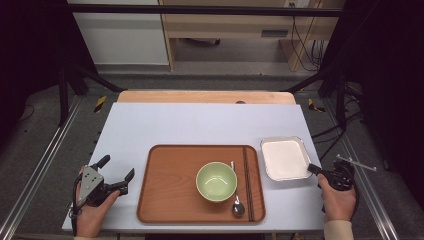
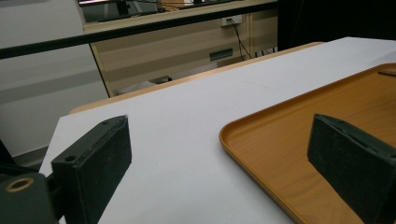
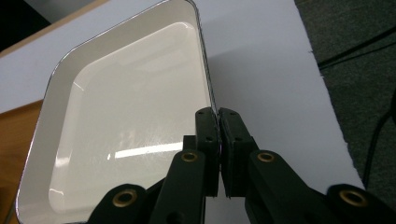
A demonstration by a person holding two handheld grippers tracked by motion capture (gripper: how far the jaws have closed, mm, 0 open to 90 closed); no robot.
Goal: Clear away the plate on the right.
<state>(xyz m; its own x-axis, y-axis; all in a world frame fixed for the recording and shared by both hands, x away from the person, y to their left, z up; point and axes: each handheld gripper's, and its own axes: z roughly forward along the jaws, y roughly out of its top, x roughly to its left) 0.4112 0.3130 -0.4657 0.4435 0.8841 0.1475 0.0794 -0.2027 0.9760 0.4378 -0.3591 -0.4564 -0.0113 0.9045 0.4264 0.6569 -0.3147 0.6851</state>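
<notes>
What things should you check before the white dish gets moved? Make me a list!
1. Right gripper pinched shut on the white dish rim: ok.
2. Grip is near a corner of the rim, so the dish may tip when lifted: not ok.
3. Dish has nothing in it to spill: ok.
4. Left gripper open, beside the wooden tray, out of the way: ok.
5. Bare tray space left of the green bowl for the dish: ok.
6. Spoon and chopsticks lie between dish and bowl: not ok.

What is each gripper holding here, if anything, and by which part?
The right gripper is shut on the white square dish, pinching its rim at the near right edge. The left gripper holds nothing; its jaws are open.
</notes>
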